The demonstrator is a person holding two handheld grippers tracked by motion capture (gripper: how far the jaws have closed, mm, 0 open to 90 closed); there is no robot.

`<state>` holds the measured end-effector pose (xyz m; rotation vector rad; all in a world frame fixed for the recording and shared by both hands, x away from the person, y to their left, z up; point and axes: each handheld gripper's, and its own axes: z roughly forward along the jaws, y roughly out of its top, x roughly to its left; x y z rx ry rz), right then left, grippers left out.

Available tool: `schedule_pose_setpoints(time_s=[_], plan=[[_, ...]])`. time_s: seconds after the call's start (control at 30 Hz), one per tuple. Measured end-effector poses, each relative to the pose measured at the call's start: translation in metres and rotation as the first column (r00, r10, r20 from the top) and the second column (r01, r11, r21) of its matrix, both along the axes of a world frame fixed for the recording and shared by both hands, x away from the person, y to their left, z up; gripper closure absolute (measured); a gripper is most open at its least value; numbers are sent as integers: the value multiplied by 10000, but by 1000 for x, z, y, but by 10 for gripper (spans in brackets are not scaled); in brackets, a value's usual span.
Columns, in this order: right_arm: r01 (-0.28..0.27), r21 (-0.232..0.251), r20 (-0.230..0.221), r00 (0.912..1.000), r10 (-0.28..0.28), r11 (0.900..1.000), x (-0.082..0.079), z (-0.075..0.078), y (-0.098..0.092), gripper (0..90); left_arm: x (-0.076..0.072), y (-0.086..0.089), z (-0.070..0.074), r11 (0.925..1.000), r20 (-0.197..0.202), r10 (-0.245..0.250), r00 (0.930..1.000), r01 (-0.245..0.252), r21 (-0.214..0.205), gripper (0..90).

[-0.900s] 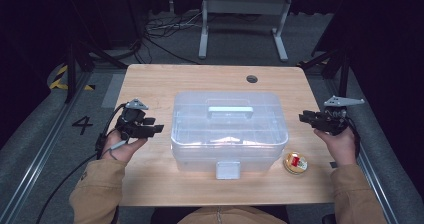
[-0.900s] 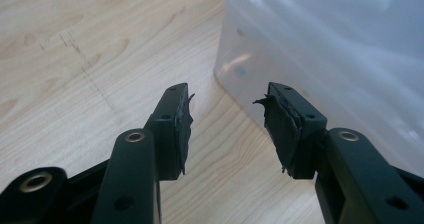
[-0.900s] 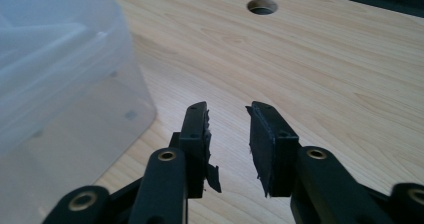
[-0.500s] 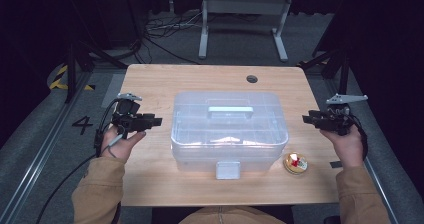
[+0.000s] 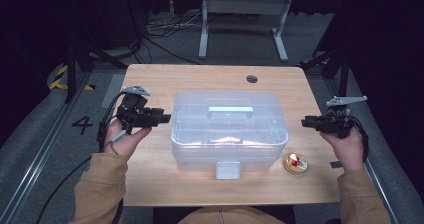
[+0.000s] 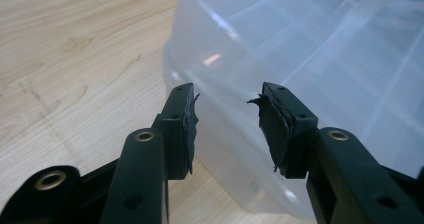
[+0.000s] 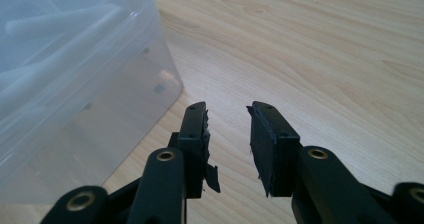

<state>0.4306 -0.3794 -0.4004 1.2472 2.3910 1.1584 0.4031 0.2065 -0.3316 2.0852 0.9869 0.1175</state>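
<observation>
A clear plastic storage box (image 5: 230, 126) with a closed lid and a top handle (image 5: 230, 111) stands in the middle of the wooden table (image 5: 200, 79). My left gripper (image 5: 167, 118) hovers level just off the box's left wall, open with nothing between its jaws. In the left gripper view the gripper (image 6: 225, 96) points at the box (image 6: 310, 49) close ahead. My right gripper (image 5: 305, 122) is level a short way off the box's right wall, open and holding nothing. In the right gripper view the gripper (image 7: 227, 109) aims over bare table (image 7: 325, 59), with the box (image 7: 75, 74) to its left.
A small round yellow and red object (image 5: 295, 163) lies on the table near the box's front right corner. A latch tab (image 5: 227, 170) sticks out at the box's front. A round hole (image 5: 252, 78) sits in the table's far side. Dark floor and cables lie beyond.
My left gripper has shifted slightly up the picture along the box's left wall. The right gripper has barely moved. Both stay open.
</observation>
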Motion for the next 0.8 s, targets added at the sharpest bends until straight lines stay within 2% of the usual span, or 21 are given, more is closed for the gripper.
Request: schedule_pose_setpoints(time_s=[0.1, 0.17, 0.23, 0.33, 0.4, 0.57, 0.6, 0.67, 0.8], plan=[[-74, -26, -69, 9999, 74, 10000, -1, -2, -1, 680, -2, -6, 10, 9998, 225, -151, 9996, 154, -107, 582], [-94, -1, -120, 9999, 94, 10000, -2, -4, -1, 680, -4, -11, 17, 9986, 303, -451, 9985, 459, -258, 563], [-83, -57, -79, 9999, 82, 9999, -4, -4, -1, 671, -8, -16, 25, 9980, 518, -605, 9968, 615, -172, 559], [-94, -65, -9, 10000, 94, 9999, -6, -4, -3, 667, -10, -22, 34, 9937, 712, -1023, 9922, 1052, -383, 554], [-16, 5, -15, 10000, 16, 10000, -8, -4, -5, 661, -10, -29, 37, 9894, 779, -1350, 9878, 1386, -435, 549], [98, 60, -30, 9999, -98, 9999, -15, -6, -9, 646, -9, -42, 40, 9854, 763, -1611, 9840, 1647, -439, 542], [121, 41, -24, 9999, -121, 9999, -16, -6, -10, 641, -7, -48, 42, 9817, 835, -1805, 9800, 1848, -460, 539], [153, 39, -27, 9999, -153, 9999, -17, -6, -11, 638, -6, -52, 43, 9792, 765, -1927, 9783, 1968, -500, 537], [242, 84, -43, 9997, -242, 9997, -23, -6, -15, 637, -6, -70, 43, 9671, 842, -2487, 9649, 2522, -334, 532]])
